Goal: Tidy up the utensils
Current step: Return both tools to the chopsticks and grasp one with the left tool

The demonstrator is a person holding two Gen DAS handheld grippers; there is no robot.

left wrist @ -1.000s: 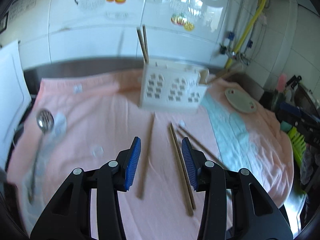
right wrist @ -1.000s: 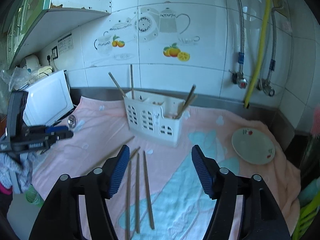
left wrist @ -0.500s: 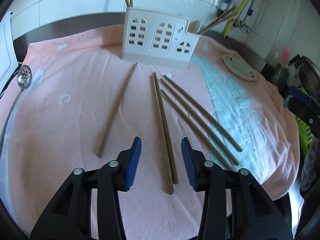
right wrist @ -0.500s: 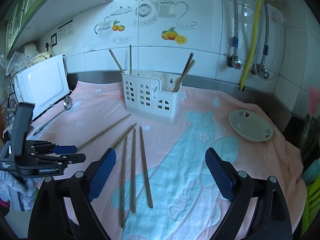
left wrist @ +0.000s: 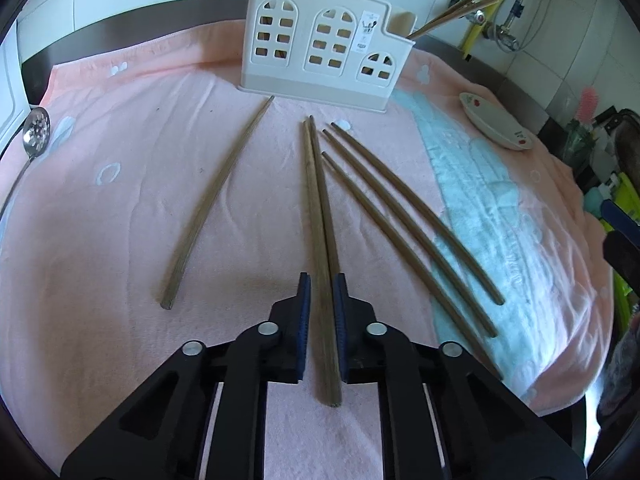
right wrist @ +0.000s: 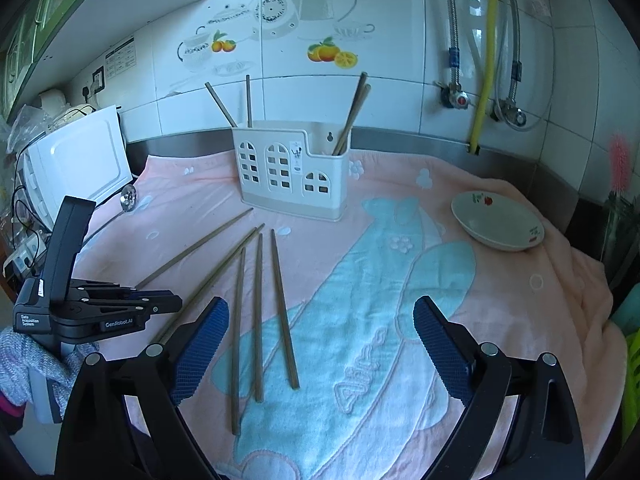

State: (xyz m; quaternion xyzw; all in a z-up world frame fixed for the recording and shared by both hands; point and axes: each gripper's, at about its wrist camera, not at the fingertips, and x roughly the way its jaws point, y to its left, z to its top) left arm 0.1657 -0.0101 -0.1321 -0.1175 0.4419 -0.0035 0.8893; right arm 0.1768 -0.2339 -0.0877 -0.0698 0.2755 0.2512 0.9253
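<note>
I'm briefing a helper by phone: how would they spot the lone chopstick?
Start at the white plastic utensil caddy on the pink towel. The single brown wooden chopstick slants away from its left corner, apart from the five others bunched rightward.

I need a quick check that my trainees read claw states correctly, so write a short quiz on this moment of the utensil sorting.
1. True or false: the right claw is shut on a chopstick.
2. What sits between the pads of the left claw?
A. the pair of chopsticks
B. a slotted spoon
C. a dish
3. Fill in: ___ chopsticks stand in the white holder.

Key: 1 false, it is wide open with nothing between its pads. 2 A. 3 four, two at each end.
</note>
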